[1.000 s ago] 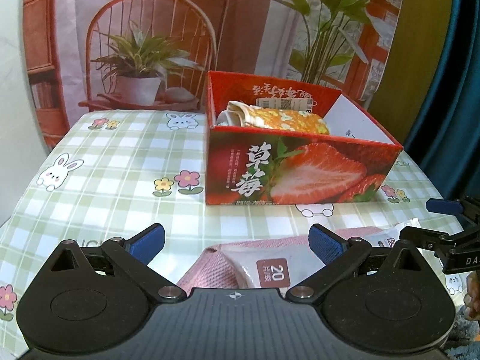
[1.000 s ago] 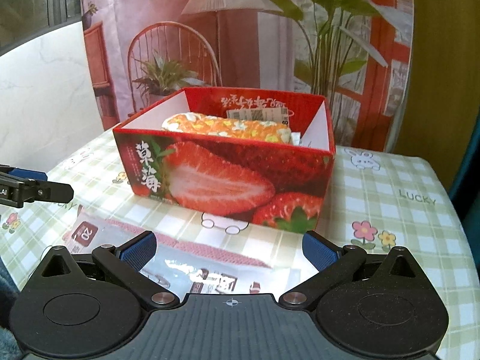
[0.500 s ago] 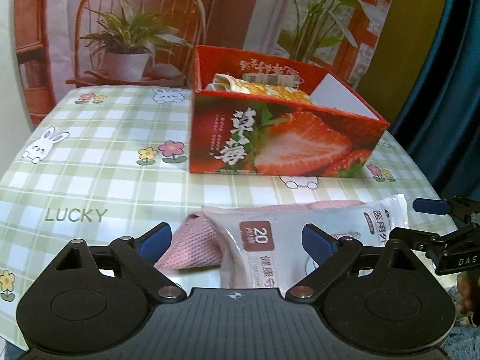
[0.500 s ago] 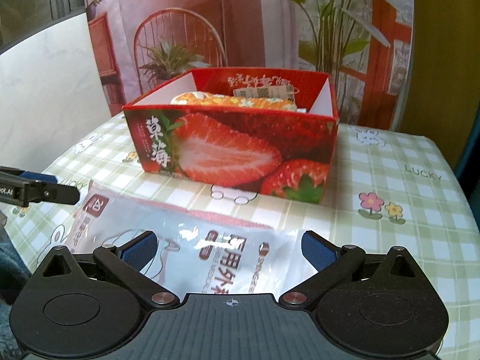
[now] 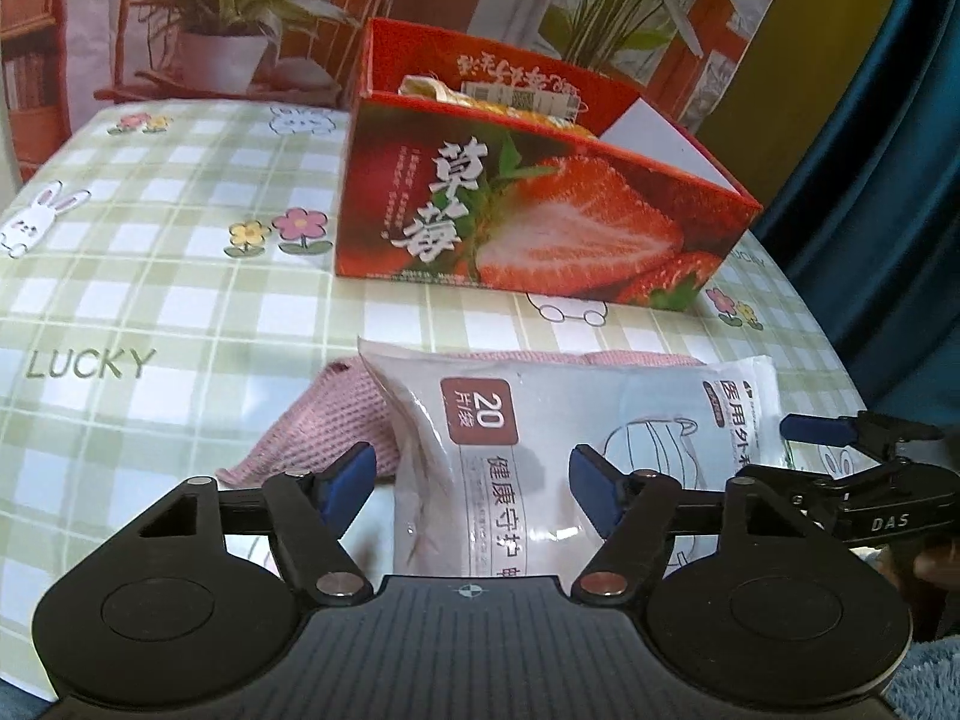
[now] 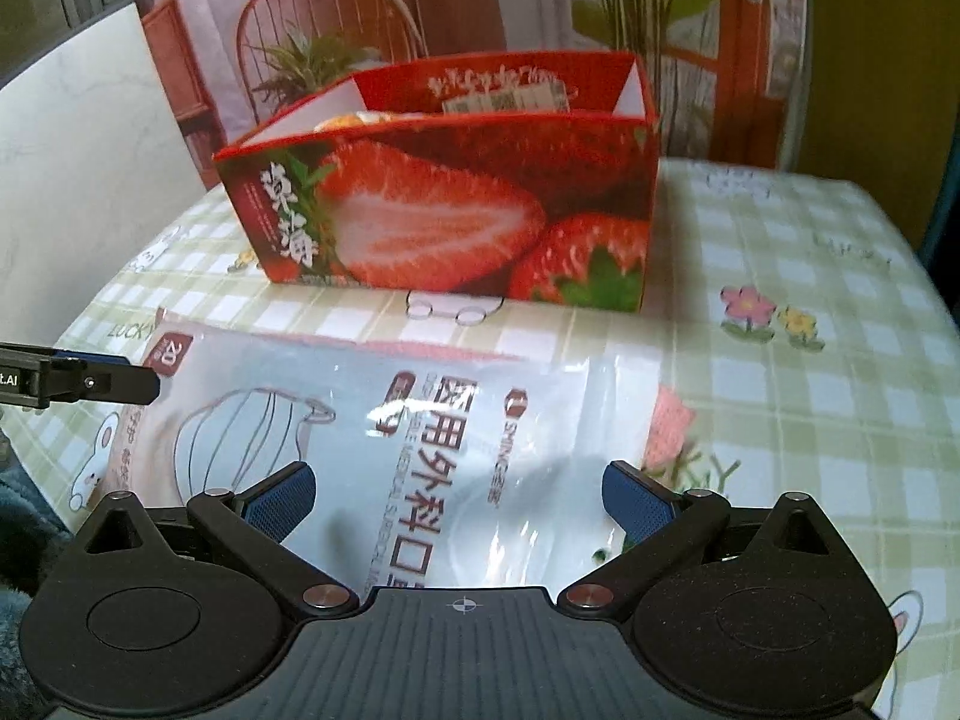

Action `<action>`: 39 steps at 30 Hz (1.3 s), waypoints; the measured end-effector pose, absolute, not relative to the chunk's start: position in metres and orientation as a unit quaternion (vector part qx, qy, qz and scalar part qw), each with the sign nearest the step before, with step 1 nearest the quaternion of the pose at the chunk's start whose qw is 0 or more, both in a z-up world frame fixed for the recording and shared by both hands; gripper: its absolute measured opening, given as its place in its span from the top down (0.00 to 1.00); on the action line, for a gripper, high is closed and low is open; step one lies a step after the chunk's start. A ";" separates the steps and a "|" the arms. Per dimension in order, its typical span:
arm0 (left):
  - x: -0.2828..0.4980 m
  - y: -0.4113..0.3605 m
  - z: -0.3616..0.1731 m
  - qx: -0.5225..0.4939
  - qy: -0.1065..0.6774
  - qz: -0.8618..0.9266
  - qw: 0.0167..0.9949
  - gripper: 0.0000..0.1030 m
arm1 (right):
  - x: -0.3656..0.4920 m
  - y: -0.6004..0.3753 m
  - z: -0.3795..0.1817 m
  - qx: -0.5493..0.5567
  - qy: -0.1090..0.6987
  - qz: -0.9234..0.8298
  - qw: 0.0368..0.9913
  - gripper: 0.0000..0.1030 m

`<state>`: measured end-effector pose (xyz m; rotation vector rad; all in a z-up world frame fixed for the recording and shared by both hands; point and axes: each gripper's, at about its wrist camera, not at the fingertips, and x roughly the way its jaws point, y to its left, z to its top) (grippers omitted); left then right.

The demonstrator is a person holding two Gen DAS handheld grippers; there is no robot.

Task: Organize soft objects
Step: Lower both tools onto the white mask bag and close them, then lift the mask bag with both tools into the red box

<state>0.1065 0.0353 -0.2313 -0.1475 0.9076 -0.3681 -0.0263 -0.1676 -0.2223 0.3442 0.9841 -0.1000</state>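
Note:
A white plastic packet of face masks (image 5: 576,420) (image 6: 420,420) lies flat on the table, on top of a pink knitted cloth (image 5: 336,414) (image 6: 669,420). My left gripper (image 5: 471,486) hangs over the packet's left end. Its jaws are closing with the packet between them, and the pads stand apart from it. My right gripper (image 6: 459,495) stands open over the packet's right end; it also shows in the left wrist view as the right gripper (image 5: 804,450). Behind the packet stands a red strawberry box (image 5: 540,228) (image 6: 450,210) holding a rolled yellow floral cloth (image 5: 432,87).
The table (image 5: 150,276) wears a green checked cover with rabbits and flowers. A backdrop with a printed chair and plants (image 5: 228,18) stands behind the box. A dark blue curtain (image 5: 888,150) hangs at the right. A fluffy blue fabric (image 6: 18,510) shows at the near edge.
Both grippers have sunk and tipped down toward the mask packet, which now fills more of each view. The left jaws have narrowed. The right jaws keep the same width.

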 end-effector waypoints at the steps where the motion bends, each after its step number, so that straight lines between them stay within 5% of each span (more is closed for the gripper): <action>1: 0.107 0.035 -0.233 -0.072 0.438 -0.177 0.878 0.30 | -0.026 -0.168 -0.224 0.165 0.474 -0.048 0.864 0.02; 24: 0.113 0.036 -0.244 -0.089 0.450 -0.184 0.869 0.40 | -0.021 -0.173 -0.248 0.220 0.498 -0.026 0.838 0.03; 39: 0.121 0.043 -0.212 -0.108 0.391 -0.194 0.893 0.47 | -0.011 -0.197 -0.208 0.228 0.433 -0.006 0.872 0.40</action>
